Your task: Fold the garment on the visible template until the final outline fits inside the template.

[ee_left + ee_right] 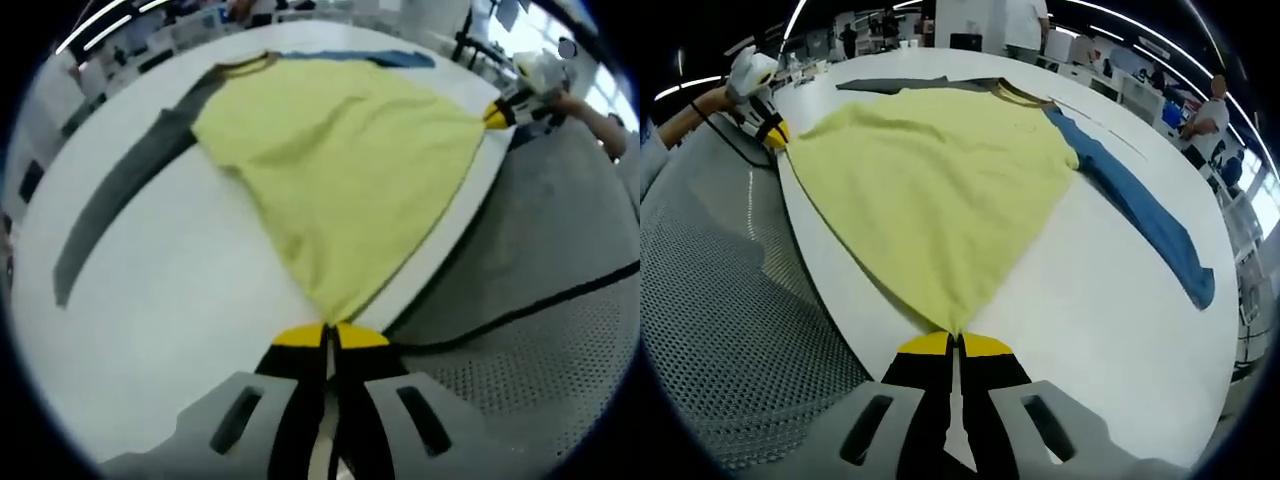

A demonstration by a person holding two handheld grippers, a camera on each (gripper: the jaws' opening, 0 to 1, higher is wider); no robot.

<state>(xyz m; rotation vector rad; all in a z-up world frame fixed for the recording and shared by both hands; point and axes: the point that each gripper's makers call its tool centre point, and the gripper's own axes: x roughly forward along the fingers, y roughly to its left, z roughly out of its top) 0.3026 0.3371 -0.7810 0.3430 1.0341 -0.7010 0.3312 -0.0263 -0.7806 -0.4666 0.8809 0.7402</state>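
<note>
Garment: a yellow-green shirt body lying flat on a white surface, with one long grey sleeve stretched out to one side and one long blue sleeve to the other. A dark collar trimmed in tan sits at the far end of the cloth, away from both grippers.

In the left gripper view, the left gripper has its yellow-tipped black jaws pressed together on a hem corner of the garment, right at the near edge of the surface. Across the hem, the right gripper is pinching the opposite corner, with a person's hand behind it.

In the right gripper view, the right gripper is likewise clamped on its hem corner, the jaws closed with the yellow fabric coming to a point between them. The left gripper appears far off at the other corner, held by a hand with a light sleeve behind it.

Between the two pinched corners the hem runs along the surface edge. Beside the surface lies a grey perforated mat, crossed by a black cable.
</note>
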